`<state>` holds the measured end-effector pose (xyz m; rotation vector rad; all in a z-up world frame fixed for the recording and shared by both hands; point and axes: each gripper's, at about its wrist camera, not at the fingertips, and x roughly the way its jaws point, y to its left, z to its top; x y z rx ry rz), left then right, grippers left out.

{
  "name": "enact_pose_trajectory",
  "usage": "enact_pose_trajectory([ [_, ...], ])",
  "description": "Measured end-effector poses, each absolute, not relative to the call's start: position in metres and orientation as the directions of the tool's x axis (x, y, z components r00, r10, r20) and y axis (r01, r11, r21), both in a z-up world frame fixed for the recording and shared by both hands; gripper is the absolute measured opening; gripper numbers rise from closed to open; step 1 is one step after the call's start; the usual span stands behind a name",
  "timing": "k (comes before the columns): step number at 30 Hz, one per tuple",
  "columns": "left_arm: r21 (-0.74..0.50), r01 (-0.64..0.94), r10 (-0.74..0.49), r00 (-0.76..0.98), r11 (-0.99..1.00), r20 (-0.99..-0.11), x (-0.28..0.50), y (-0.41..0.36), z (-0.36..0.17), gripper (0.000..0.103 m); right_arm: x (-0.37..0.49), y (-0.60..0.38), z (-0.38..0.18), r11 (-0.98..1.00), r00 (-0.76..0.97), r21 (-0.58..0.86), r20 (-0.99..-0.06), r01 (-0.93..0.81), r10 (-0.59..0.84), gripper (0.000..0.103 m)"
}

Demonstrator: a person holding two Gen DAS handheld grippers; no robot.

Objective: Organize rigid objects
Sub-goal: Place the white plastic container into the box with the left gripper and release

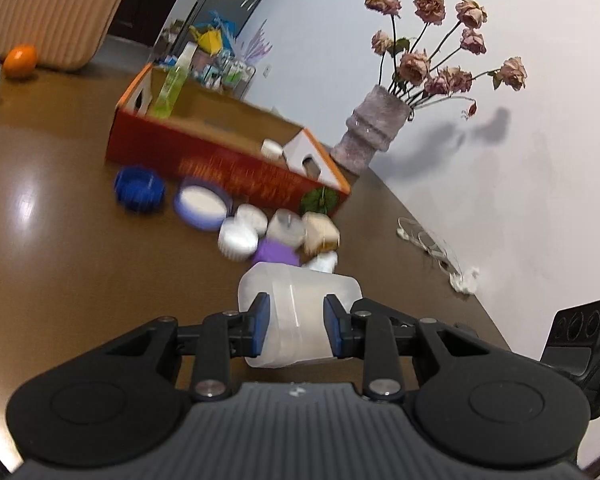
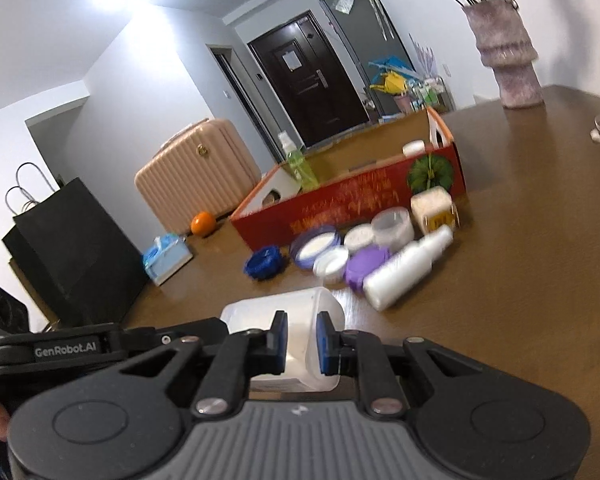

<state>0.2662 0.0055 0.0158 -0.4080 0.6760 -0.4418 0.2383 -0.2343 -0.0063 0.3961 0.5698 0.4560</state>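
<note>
A translucent plastic tub (image 1: 300,284) is clamped between the blue pads of my left gripper (image 1: 296,304), a little above the brown table (image 1: 80,248). In the right wrist view my right gripper (image 2: 302,320) is shut on what looks like the same tub (image 2: 256,310), and the left gripper's black body (image 2: 72,350) reaches it from the left. Beyond lies a cluster of jars and lids: a blue ribbed cap (image 2: 262,264), a purple-rimmed jar (image 2: 314,244), a purple lid (image 2: 366,266) and a lying white spray bottle (image 2: 404,268). Behind them stands an open red cardboard box (image 2: 340,206).
The box holds a green spray bottle (image 2: 300,162) and a small white jar (image 2: 414,147). A vase of dried roses (image 1: 372,128) stands by the wall. A pink case (image 2: 196,172), an orange (image 2: 203,224), a tissue pack (image 2: 166,258) and a black bag (image 2: 76,248) sit at the left.
</note>
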Motion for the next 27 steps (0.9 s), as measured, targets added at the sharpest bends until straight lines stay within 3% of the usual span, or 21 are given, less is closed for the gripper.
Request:
enact_pose_trajectory([
  [5, -0.494, 0.27, -0.522, 0.695, 0.827, -0.495, 0.347, 0.003, 0.045, 0.029, 0.309, -0.235, 0.025, 0.838, 0.775, 0.454, -0.394, -0.303, 0.494, 0.015],
  [12, -0.494, 0.215, -0.499, 0.659, 0.842, -0.563, 0.501, 0.001, 0.066, 0.029, 0.462, -0.233, 0.048, 0.839, 0.759, 0.487, -0.443, -0.243, 0.477, 0.015],
  [19, -0.466, 0.091, -0.417, 0.62, 0.88, -0.665, 0.629, -0.002, 0.035, 0.029, 0.6, -0.214, 0.039, 0.875, 0.701, 0.453, -0.568, -0.171, 0.431, 0.015],
  [27, -0.362, 0.06, -0.32, 0.616, 0.93, -0.72, 0.671, -0.015, 0.001, 0.029, 0.673, -0.184, 0.012, 0.924, 0.652, 0.357, -0.67, -0.136, 0.354, 0.016],
])
